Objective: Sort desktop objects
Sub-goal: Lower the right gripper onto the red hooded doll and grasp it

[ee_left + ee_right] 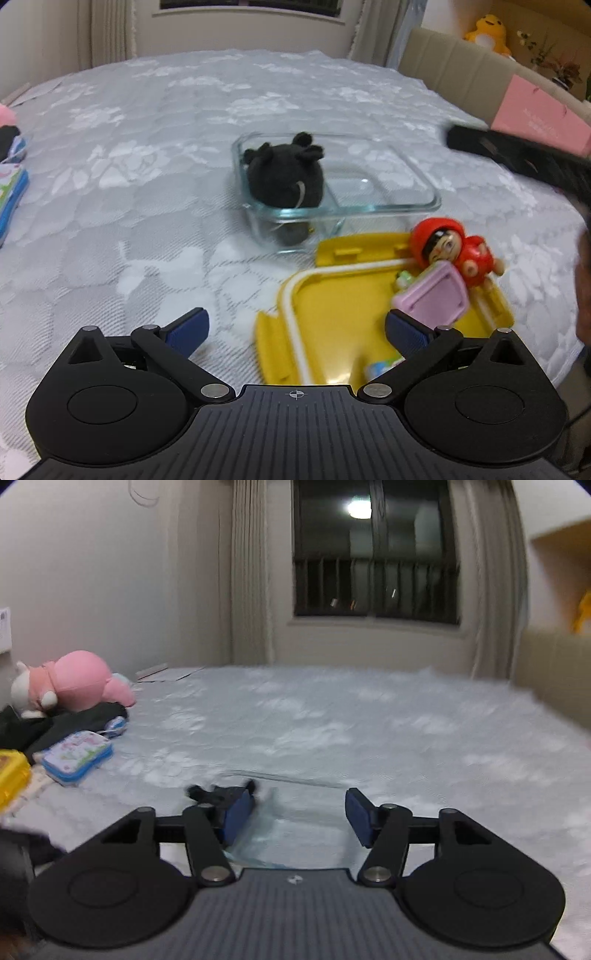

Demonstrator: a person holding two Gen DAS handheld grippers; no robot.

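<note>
Left wrist view: the left hand-held gripper (297,334) hangs wide open and empty over the yellow lid (332,295), where a red-hooded figure (456,251) and a pink toy chair (432,295) lie. The black plush (284,181) sits in the glass container (406,184) on the bed (147,147). Only the right wrist view shows the right hand-held gripper (299,818), jaws parted, apparently empty in the blur, and the pink plush (79,681).
</note>
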